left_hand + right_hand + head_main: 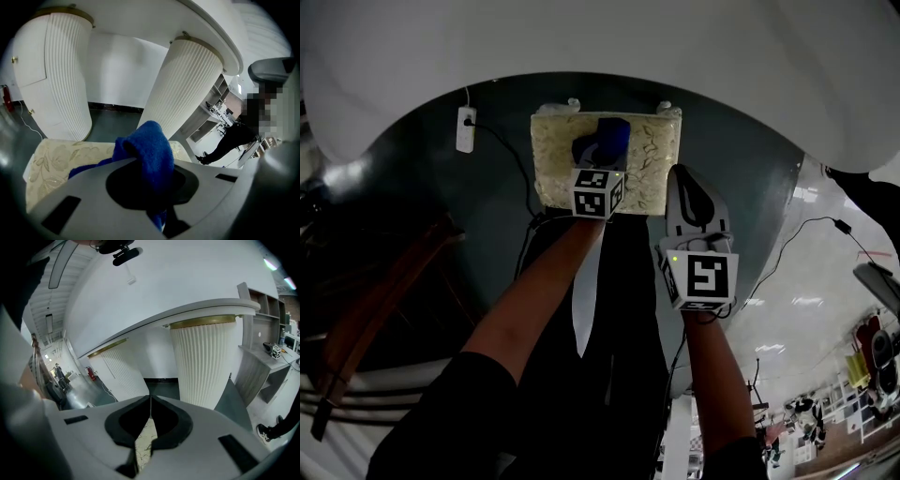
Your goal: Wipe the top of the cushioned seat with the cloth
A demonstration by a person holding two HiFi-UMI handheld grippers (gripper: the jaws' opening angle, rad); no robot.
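Grip: the left gripper is pinched on the blue cloth, which bunches over its jaws and spills out ahead of them.
Other tongs: the right gripper has its jaws pressed together at the tips on nothing. Only a sliver of patterned fabric shows through the gap beneath them.
Seat: the cushioned seat lies directly under the left gripper. The right gripper hangs at the seat's right edge, just beside the left one.
Step in hand: probably a wiping stroke. Whether the cloth actually presses the fabric cannot be told.
Doing it well: keep the wad low and flattened so that cloth, not jaw, meets the cushion, and run overlapping passes out to each side.
Edges: the far edge sits close ahead of the left jaws, so strokes should stop there or the cloth slips over.
Room: ribbed white pillars stand beyond that edge, well apart. Left of the left gripper is dark floor with a power strip. Rightward strokes meet the right gripper first.
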